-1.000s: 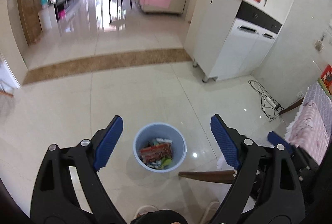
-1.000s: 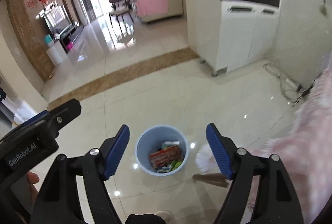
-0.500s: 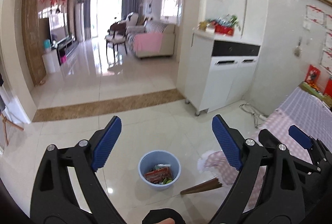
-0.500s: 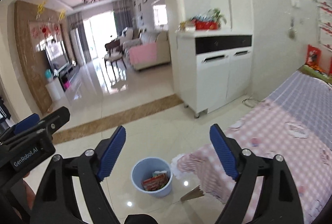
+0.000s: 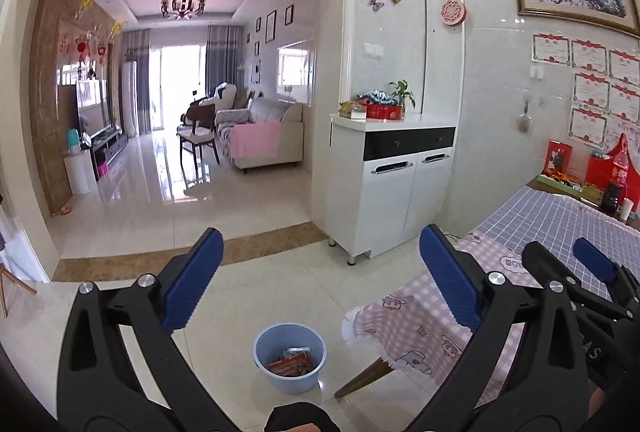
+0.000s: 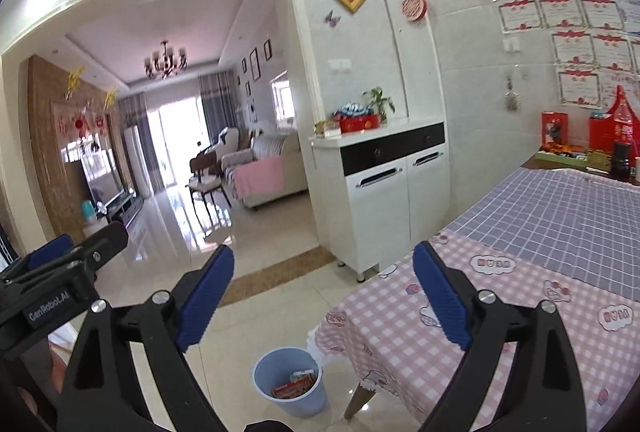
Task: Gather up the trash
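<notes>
Low in the middle of both wrist views: a light blue bin (image 5: 290,356) on glossy cream floor tiles (image 5: 256,296), just left of a table corner. Wrappers (image 5: 294,364), red among them, lie inside the bin.

Left gripper (image 5: 320,282): jaws wide apart, just been opening, nothing between the blue pads (image 5: 192,280). It points slightly downward toward the room.

Right gripper (image 6: 324,296): jaws also wide, just been opening, nothing between them. In its view the bin (image 6: 290,380) sits at lower centre, touching or nearly touching the hanging edge of the pink checked tablecloth (image 6: 460,348); I cannot tell which.

Right half of frame: table with pink cloth in front, purple checked cloth (image 6: 560,216) behind. White cabinet (image 5: 400,187) centre right against the wall. Sofa (image 5: 264,135) with a pink throw, centre.
</notes>
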Available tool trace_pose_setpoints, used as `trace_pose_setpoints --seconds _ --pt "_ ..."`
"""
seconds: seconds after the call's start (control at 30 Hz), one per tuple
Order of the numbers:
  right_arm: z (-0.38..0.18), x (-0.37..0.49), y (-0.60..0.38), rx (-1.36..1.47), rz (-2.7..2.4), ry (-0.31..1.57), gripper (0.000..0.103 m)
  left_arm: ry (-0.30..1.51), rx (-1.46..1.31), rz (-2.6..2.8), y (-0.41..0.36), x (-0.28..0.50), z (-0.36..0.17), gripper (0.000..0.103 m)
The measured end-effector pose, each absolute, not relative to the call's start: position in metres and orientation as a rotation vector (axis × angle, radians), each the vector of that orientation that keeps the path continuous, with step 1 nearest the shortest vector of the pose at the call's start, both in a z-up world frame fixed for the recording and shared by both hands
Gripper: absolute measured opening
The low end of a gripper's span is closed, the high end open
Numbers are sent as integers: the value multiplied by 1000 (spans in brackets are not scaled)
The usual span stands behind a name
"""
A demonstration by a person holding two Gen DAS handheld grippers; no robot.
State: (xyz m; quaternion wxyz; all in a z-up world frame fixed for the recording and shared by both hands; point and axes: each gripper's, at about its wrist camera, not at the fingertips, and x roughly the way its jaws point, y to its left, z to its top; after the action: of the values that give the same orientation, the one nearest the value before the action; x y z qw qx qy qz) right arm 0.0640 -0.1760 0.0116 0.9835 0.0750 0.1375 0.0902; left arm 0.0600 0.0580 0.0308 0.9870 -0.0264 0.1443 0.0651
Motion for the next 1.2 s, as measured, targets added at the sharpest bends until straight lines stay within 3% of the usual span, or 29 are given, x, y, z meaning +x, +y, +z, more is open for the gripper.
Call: trace_pose_setpoints --seconds 0.57,1.2 --pt "31 11 -185 99 94 175 94 222 10 105 38 26 40 96" --pt "31 11 -183 96 96 179 95 219 5 87 34 25 41 96"
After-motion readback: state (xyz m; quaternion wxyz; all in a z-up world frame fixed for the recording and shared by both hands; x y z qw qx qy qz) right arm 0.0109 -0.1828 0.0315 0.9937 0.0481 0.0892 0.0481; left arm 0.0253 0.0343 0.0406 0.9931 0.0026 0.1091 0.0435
